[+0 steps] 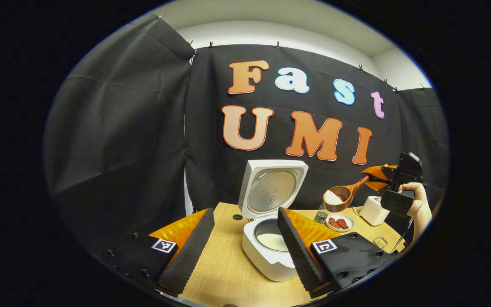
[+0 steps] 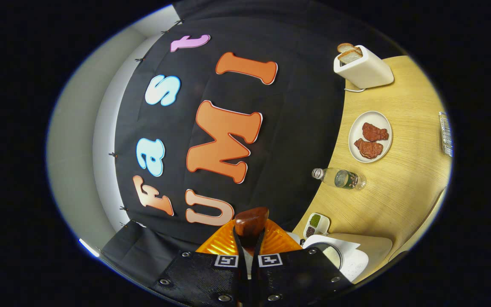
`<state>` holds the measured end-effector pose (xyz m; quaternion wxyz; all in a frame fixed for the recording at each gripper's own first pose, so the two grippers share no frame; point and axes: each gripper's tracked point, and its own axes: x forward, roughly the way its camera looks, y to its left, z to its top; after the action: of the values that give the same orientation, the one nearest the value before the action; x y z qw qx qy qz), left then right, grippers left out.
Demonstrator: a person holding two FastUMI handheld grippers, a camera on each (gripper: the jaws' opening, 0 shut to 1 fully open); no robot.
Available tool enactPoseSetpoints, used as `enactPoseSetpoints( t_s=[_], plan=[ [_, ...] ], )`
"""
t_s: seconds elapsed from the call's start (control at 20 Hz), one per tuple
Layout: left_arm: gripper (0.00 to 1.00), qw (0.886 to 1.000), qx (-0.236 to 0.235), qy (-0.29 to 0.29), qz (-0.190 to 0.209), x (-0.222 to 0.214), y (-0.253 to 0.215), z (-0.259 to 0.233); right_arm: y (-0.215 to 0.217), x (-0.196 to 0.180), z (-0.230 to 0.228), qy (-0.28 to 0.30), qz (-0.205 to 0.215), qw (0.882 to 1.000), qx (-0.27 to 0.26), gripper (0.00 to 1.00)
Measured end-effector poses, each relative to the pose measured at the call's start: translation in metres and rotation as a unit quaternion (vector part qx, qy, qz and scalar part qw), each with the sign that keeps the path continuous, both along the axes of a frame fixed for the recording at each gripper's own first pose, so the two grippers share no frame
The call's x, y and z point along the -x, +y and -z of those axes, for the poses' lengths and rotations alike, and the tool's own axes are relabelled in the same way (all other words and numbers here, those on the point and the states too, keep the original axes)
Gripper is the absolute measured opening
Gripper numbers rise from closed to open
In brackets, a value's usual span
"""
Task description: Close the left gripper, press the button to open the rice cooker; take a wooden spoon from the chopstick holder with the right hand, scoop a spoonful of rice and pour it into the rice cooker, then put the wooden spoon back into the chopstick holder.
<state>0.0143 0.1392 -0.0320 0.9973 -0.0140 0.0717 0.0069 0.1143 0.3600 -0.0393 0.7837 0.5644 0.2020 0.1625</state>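
The wooden spoon (image 1: pixel 342 195), heaped with rice, hangs right of the open rice cooker (image 1: pixel 271 238), clamped in the right gripper (image 1: pixel 377 177). Carry it level over the pot before tipping. Left gripper (image 1: pixel 245 243) jaws stand apart, empty.

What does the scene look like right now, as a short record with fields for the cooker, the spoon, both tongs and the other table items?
cooker: white rice cooker, lid up, rice inside
spoon: brown wooden spoon full of white rice, held above the table right of the cooker
right tongs: shut on the spoon handle
left tongs: open, holding nothing
table items: white toaster with bread, white plate with two brown pieces, clear bottle
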Motion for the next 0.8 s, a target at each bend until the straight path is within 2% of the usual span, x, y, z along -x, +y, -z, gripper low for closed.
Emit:
enactPoseSetpoints(
  t_s=[0.35,0.8],
  plan=[
    [1.0,1.0,0.005,0.003,-0.006,0.0,0.01,0.004,0.035,-0.008,0.004,-0.029,-0.013,0.997,0.077,0.03],
    [1.0,1.0,0.004,0.007,-0.011,0.001,0.018,0.008,0.05,-0.01,0.007,-0.07,-0.017,0.985,0.157,0.03]
  ],
)
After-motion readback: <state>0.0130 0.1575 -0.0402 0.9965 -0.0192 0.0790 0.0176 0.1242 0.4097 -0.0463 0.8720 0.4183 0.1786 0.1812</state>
